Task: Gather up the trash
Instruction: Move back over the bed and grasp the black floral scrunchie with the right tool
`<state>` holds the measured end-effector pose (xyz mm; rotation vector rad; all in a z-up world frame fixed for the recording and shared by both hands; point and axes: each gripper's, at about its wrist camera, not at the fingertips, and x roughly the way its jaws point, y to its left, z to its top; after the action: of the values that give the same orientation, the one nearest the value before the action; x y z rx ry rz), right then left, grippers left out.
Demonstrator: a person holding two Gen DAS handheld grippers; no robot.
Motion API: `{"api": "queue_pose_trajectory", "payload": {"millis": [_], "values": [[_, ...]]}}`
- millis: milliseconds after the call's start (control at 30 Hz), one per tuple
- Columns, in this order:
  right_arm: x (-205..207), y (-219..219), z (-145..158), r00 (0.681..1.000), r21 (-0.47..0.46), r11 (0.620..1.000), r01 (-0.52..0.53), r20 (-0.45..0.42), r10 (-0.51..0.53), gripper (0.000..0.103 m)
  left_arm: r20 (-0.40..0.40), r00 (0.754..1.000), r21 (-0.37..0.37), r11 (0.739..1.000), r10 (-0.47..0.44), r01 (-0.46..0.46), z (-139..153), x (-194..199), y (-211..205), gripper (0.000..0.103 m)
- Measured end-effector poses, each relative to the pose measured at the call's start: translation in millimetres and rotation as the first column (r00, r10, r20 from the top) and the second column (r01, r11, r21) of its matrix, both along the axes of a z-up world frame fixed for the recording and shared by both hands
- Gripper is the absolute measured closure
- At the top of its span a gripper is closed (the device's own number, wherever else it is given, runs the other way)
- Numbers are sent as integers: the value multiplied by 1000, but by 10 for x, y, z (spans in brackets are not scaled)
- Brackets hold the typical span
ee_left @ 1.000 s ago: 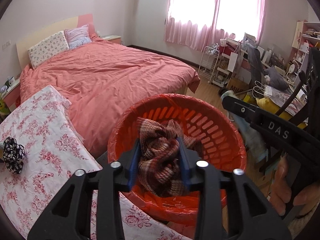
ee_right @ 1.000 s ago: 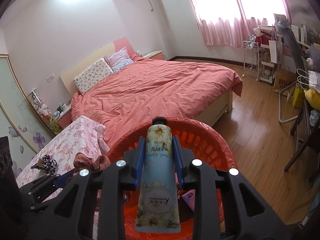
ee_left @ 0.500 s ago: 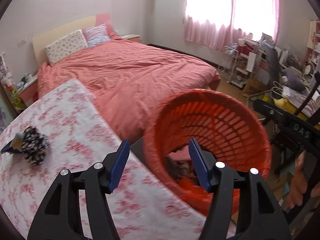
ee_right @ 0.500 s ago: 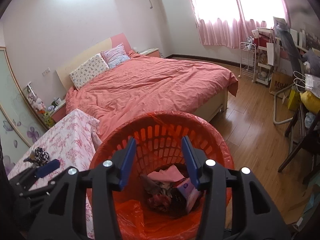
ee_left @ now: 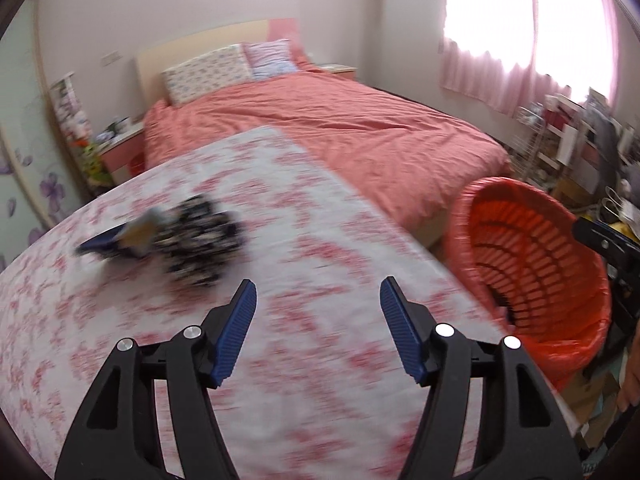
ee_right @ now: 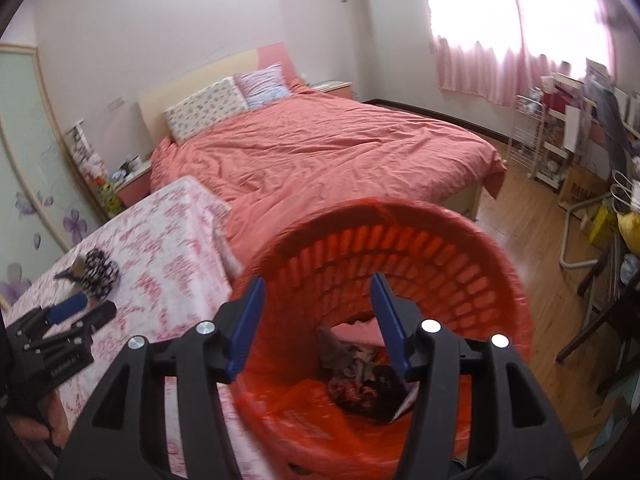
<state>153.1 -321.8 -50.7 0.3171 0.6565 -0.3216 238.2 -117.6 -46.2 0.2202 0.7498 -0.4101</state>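
The left wrist view looks forward and down, close over the desk with a pink floral cloth (ee_left: 320, 240), facing the coral-covered bed (ee_left: 340, 132). The right wrist view looks steeply into the round orange slatted plastic basket (ee_right: 460, 264), very near it. Both views share the desk, the basket, the bed and the pink-curtained window (ee_right: 500, 40).

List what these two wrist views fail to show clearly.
- Left wrist view: the black-and-white patterned bundle on the floral tablecloth is motion-blurred; the item beside it is unidentifiable.
- Left wrist view: the orange slatted basket hides its contents behind its wall.
- Right wrist view: basket contents partly blocked by the right gripper.
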Motion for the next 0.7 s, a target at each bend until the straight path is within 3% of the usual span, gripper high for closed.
{"api": "queue_pose_trajectory", "payload": {"millis": [133,433,700], "values": [[184,351,-7,997,-18,997,-73,-17,73,43,2,996,12,996,92,-92,-15,119,437,37],[687,1247,38,975,-72,972,-223,-30,221,19,34,971,26,971,237,-238,11,225,1259,27],[1291,1953,-36,951,-48,950,-308,-42,306,13,37,944,8,944,329,-330,-14,275,1898,26]]}}
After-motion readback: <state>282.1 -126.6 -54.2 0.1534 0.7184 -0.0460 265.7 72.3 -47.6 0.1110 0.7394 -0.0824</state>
